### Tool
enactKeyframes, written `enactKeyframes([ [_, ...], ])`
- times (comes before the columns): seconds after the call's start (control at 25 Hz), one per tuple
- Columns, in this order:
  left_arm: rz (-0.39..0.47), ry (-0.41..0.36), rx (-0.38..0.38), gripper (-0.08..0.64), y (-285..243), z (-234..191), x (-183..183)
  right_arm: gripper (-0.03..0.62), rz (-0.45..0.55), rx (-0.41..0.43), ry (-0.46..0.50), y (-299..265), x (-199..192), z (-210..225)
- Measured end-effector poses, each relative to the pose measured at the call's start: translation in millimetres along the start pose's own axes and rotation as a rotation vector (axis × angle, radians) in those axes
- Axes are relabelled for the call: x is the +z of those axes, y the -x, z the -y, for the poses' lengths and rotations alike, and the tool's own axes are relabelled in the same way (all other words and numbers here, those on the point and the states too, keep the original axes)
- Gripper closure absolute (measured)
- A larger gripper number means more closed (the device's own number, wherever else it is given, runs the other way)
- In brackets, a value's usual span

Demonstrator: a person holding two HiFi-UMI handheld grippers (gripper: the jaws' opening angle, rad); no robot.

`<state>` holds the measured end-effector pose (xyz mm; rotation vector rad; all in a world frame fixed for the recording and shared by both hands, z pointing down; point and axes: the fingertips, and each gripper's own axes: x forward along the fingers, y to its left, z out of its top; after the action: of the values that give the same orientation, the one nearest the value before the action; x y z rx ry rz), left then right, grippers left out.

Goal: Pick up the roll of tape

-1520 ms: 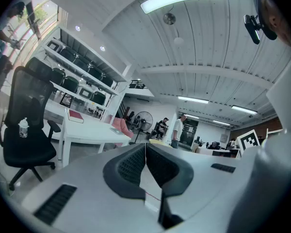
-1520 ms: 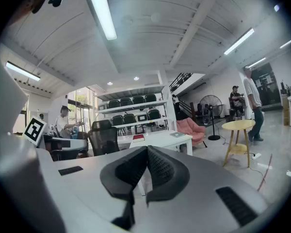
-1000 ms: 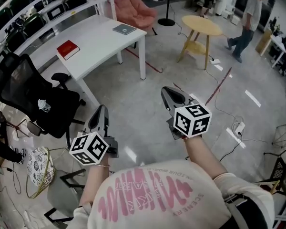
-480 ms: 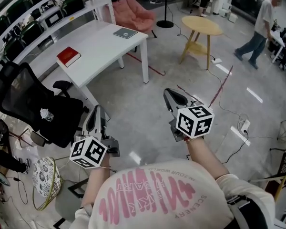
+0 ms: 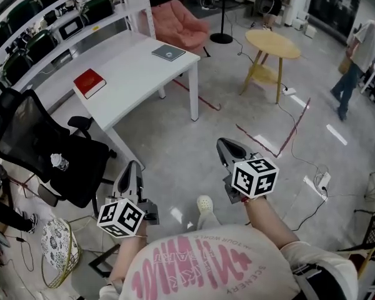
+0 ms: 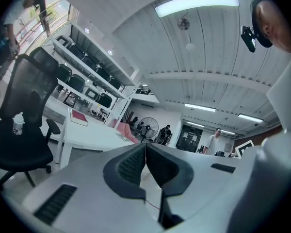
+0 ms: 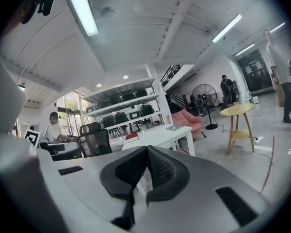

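The left gripper (image 5: 132,164) and the right gripper (image 5: 225,144) hang side by side over the grey floor (image 5: 175,136), well apart, each pointing towards the white worktop (image 5: 137,74). In each gripper view the jaws are pressed together with nothing between them. The roll of tape cannot be made out in any view. A red book (image 5: 89,82) lies near the worktop's end beside the black office chair (image 5: 44,142). A flat grey square item (image 5: 169,52) lies near the opposite end, close to the corner by the pink armchair (image 5: 178,19). A round yellow side table (image 5: 273,44) stands further right, and a person (image 5: 361,49) walks at the far right. A white shoe (image 5: 204,204) shows on the floor between the grippers.
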<state>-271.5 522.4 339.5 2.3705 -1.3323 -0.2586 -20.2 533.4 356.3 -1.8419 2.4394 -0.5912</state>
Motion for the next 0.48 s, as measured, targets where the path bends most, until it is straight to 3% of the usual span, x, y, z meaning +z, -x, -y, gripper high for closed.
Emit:
enactKeyframes([
  [0.2, -0.004, -0.006, 0.002, 0.535, -70, -8, 9, 0.577, -0.007, 0.019, 0.002, -62, 28, 36],
  [0.48, 0.039, -0.021, 0.003, 0.535, -174, -7, 41, 0.577, 0.031, 0.069, 0.023, -145, 97, 88],
])
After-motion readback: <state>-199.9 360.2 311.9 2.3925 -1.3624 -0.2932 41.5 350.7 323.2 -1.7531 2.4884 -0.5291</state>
